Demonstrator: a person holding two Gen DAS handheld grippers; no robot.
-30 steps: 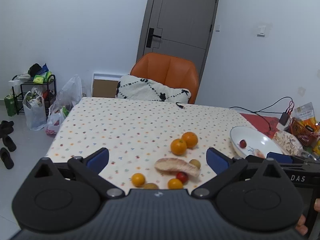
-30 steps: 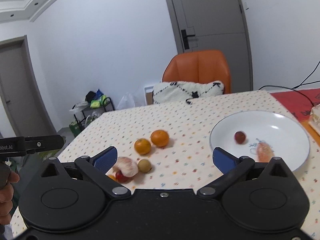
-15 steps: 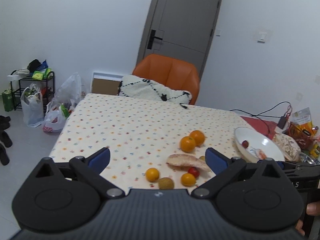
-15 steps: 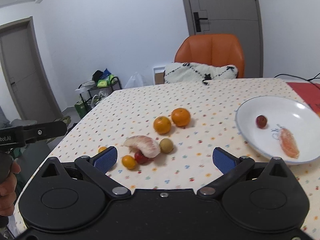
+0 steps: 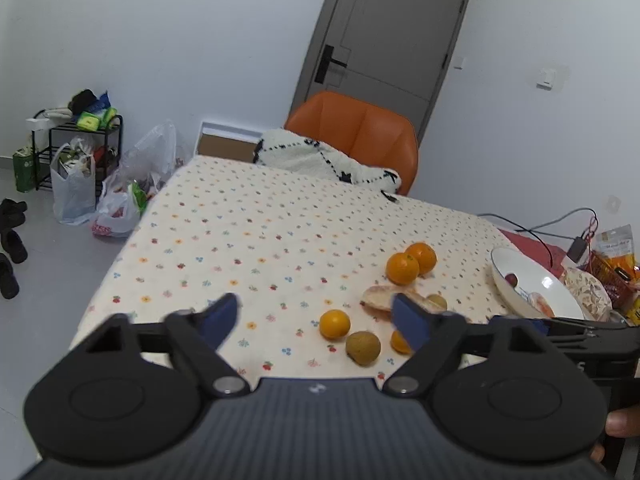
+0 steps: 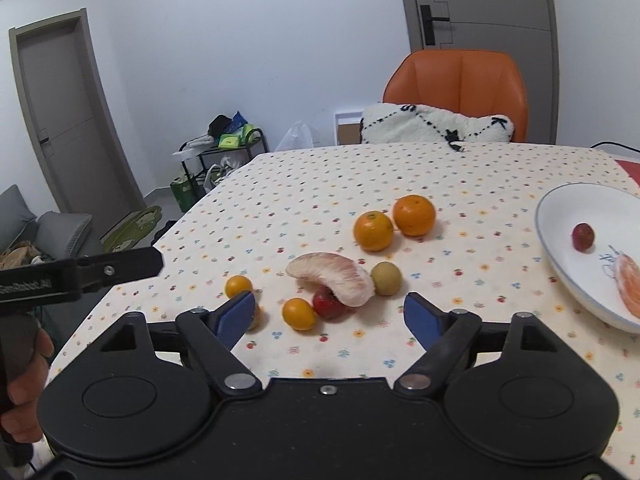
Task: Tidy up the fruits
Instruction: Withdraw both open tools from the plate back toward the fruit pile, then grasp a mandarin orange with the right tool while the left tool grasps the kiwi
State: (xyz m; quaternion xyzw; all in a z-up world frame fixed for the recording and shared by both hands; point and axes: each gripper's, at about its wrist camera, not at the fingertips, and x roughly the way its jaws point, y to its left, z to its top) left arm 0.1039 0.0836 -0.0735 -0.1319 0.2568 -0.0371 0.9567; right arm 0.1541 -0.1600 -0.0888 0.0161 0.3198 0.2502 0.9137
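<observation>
Fruit cluster now nearer in both wrist views than a second ago, both claws having advanced and dipped toward it. Left claw (image 5: 316, 318): jaws closing, nothing between the pads; small orange (image 5: 335, 323) and brown fruit (image 5: 363, 347) just ahead. Right claw (image 6: 331, 316): jaws closing, empty; small orange fruit (image 6: 299, 313), red fruit (image 6: 329, 304) and pomelo segment (image 6: 332, 278) just ahead. Judged: pickup imminent, none lifted. Plate (image 6: 560, 256) at right, near the counter (image 6: 320, 184) edge, holding two pieces, with room to spare. Left counter edge close to the outermost fruit; far half bare.
</observation>
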